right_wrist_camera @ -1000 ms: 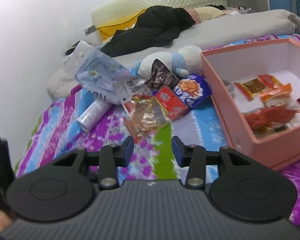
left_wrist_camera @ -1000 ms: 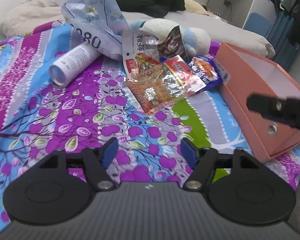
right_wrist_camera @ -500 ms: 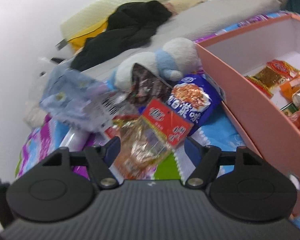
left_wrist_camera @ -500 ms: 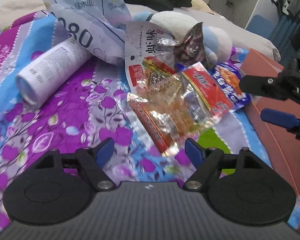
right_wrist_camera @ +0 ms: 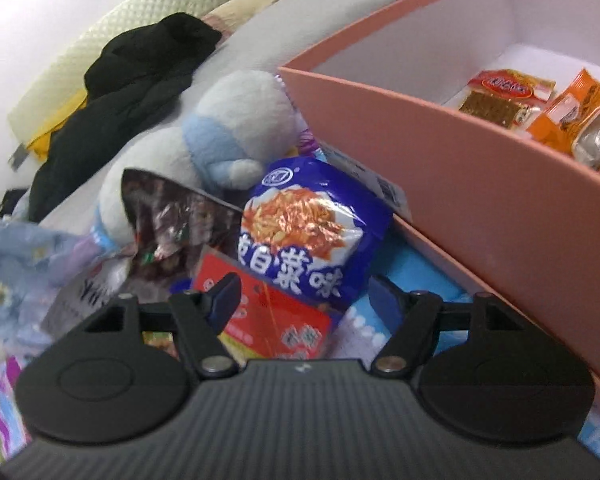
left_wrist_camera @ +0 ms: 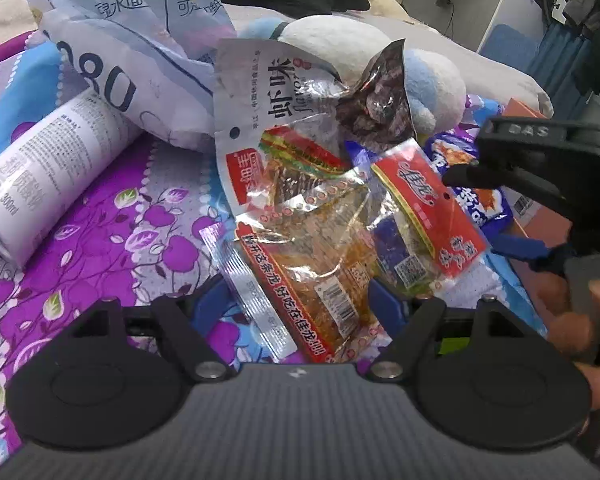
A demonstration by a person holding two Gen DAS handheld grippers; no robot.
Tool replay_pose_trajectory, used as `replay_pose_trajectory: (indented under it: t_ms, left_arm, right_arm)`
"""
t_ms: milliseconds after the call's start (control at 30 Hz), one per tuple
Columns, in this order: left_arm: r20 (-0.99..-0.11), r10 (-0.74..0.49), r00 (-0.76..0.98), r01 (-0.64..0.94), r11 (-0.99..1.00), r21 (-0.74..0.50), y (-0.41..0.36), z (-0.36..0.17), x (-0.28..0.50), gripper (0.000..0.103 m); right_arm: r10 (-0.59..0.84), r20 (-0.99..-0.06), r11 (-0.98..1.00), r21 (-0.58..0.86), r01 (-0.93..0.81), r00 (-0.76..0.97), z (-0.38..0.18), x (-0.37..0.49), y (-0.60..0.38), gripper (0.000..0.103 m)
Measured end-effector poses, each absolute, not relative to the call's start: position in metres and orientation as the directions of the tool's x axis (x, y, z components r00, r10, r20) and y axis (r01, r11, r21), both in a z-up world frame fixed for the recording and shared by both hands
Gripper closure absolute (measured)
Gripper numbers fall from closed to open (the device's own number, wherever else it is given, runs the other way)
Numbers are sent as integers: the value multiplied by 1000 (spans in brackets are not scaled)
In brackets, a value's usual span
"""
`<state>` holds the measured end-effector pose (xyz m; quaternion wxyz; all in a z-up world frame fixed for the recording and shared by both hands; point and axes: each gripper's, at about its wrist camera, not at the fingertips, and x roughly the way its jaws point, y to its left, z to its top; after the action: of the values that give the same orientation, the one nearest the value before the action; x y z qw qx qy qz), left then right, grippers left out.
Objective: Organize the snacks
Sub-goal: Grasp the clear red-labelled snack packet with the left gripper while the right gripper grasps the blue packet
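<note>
A pile of snack packets lies on the flowered bedspread. My left gripper (left_wrist_camera: 298, 300) is open, its jaws either side of a clear orange packet with a red strip (left_wrist_camera: 316, 276). A red-topped packet (left_wrist_camera: 428, 216) and a white packet (left_wrist_camera: 268, 120) lie beside it. My right gripper (right_wrist_camera: 304, 298) is open over the red packet (right_wrist_camera: 272, 316) and the blue packet (right_wrist_camera: 308, 232); it also shows in the left wrist view (left_wrist_camera: 500, 204). The pink box (right_wrist_camera: 480, 184) holds several snacks (right_wrist_camera: 512, 96).
A white cylindrical bottle (left_wrist_camera: 48, 176) lies at the left. A pale blue plastic bag (left_wrist_camera: 140, 40) and a white-and-blue plush toy (right_wrist_camera: 228, 132) lie behind the pile. Black clothing (right_wrist_camera: 140, 76) sits on the pillows. The pink box stands close on the right.
Both grippers have moved forward and down onto the snack pile. The left jaws now straddle the orange packet. The right gripper has come in over the red and blue packets.
</note>
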<state>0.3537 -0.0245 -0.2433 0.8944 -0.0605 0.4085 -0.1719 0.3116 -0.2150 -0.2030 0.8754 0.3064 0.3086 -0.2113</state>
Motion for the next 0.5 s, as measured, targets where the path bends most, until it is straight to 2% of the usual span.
replay_pose_trajectory:
  t_ms: [167, 300, 367, 433, 500]
  left_arm:
    - [-706, -347, 617, 257, 937, -236, -30, -245, 353, 28]
    - [-706, -345, 619, 250, 938, -240, -33, -244, 353, 37]
    - [-708, -343, 617, 247, 939, -239, -34, -243, 352, 40]
    - [-713, -341, 613, 242, 940, -241, -35, -241, 351, 46]
    - [-718, -340, 608, 232, 940, -249, -36, -239, 351, 50]
  right_arm:
    - [-178, -679, 693, 427, 581, 712, -213, 327, -224, 28]
    - [-148, -677, 698, 445, 562, 721, -218, 337, -229, 27]
    - [-137, -676, 705, 447, 551, 724, -218, 337, -230, 30]
    - [-132, -670, 722, 440, 534, 730, -214, 335, -230, 51]
    - [-130, -662, 736, 435, 519, 738, -209, 333, -229, 63]
